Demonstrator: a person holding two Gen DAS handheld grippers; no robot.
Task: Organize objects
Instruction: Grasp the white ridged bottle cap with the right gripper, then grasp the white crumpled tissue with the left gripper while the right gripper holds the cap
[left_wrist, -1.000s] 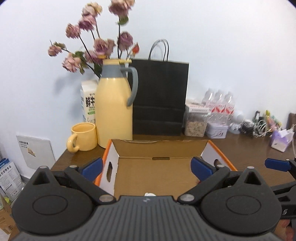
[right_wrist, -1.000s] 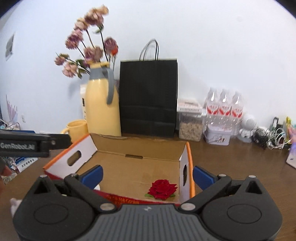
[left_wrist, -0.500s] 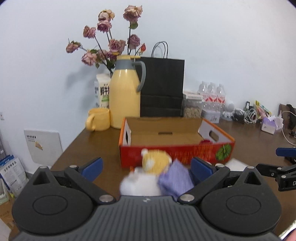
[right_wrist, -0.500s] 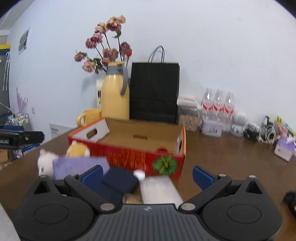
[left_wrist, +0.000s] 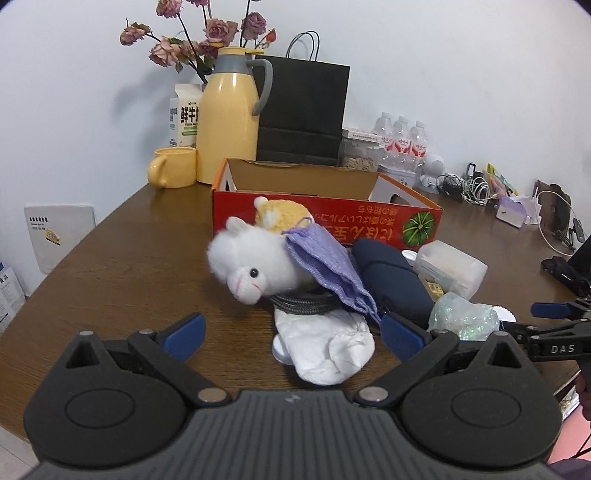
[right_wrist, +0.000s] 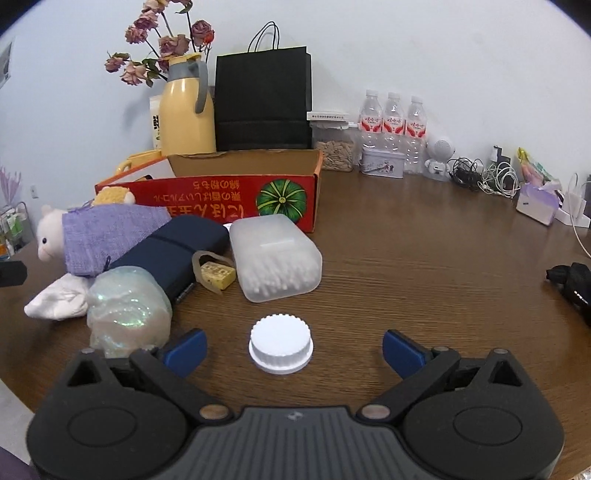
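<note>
A red cardboard box (left_wrist: 325, 218) (right_wrist: 221, 203) stands open on the brown table. In front of it lies a pile: a white plush toy (left_wrist: 255, 266) (right_wrist: 50, 236) under a purple knit cloth (left_wrist: 325, 266) (right_wrist: 107, 232), a dark blue case (left_wrist: 391, 273) (right_wrist: 173, 251), a translucent swab box (left_wrist: 450, 266) (right_wrist: 275, 254), a shiny plastic bag (right_wrist: 129, 306) and a white crumpled cloth (left_wrist: 325, 347). My left gripper (left_wrist: 291, 332) is open around the near end of the white cloth. My right gripper (right_wrist: 293, 349) is open, with a white ribbed cap (right_wrist: 280, 343) between its fingers.
Along the wall stand a yellow thermos jug (left_wrist: 229, 118) with dried roses, a yellow mug (left_wrist: 173, 171), a black paper bag (right_wrist: 262, 99), a seed jar (right_wrist: 334, 147), three water bottles (right_wrist: 393, 122) and tangled cables (right_wrist: 480, 177). A black object (right_wrist: 572, 280) lies at the right table edge.
Both grippers have pulled back from over the box toward the near table edge. The pile in front of the box has come into view.
</note>
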